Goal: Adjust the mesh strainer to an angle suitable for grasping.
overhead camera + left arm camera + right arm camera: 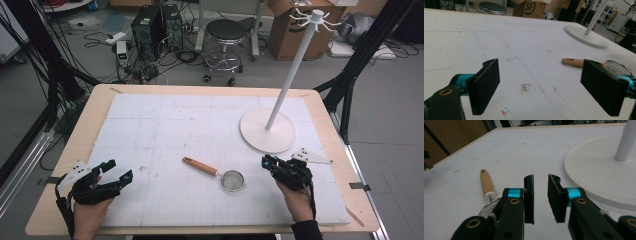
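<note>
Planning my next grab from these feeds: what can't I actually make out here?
- Strainer bowl: in the right gripper view the right gripper body covers all but a rim arc; in the left gripper view a pad overlaps it.
- Stand hooks: small in the high view; cut off by the top edge in both gripper views.
- Handle hanging hole: too small from above.
</note>
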Tool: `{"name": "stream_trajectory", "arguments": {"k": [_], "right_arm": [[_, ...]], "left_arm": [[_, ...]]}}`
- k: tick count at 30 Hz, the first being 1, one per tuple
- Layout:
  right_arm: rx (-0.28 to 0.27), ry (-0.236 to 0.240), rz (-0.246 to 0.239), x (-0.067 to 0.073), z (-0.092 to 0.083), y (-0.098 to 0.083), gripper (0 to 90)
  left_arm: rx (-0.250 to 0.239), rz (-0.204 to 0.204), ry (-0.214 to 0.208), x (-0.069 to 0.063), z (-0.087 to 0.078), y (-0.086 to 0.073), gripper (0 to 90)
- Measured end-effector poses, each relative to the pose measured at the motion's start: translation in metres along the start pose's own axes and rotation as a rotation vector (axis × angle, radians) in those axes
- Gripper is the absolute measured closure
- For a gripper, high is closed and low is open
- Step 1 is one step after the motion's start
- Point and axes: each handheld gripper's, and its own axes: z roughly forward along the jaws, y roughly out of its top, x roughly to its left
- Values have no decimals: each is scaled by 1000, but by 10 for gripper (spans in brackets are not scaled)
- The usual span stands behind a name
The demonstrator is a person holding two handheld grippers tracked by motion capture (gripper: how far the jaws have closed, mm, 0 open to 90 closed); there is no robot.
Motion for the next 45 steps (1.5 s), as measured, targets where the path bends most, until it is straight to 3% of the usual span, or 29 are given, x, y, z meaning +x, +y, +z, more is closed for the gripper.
{"name": "stream_trajectory", "arguments": {"k": [1,6,21,24,27,29,36,45], "right_arm": [[13,18,-5,3,3,3,839],[53,51,-27,13,14,12,881],[123,152,3,41,47,28,895],[149,193,36,56,63,33,895],[160,206,33,65,71,36,895],[167,235,33,78,84,39,895],[179,285,46,101,109,32,896],[236,286,32,122,133,22,896]], "left_arm": [[0,-2,0,0,0,0,165],[4,-3,-7,0,1,0,165],[-5,-6,-22,-1,1,-1,165],[-2,-6,-21,-1,1,-1,165],[-3,-4,-23,-1,1,-1,165],[-7,-3,-28,-2,2,-1,165],[-14,-5,-29,-1,1,-1,165],[-8,1,-41,-2,4,-1,165]]}}
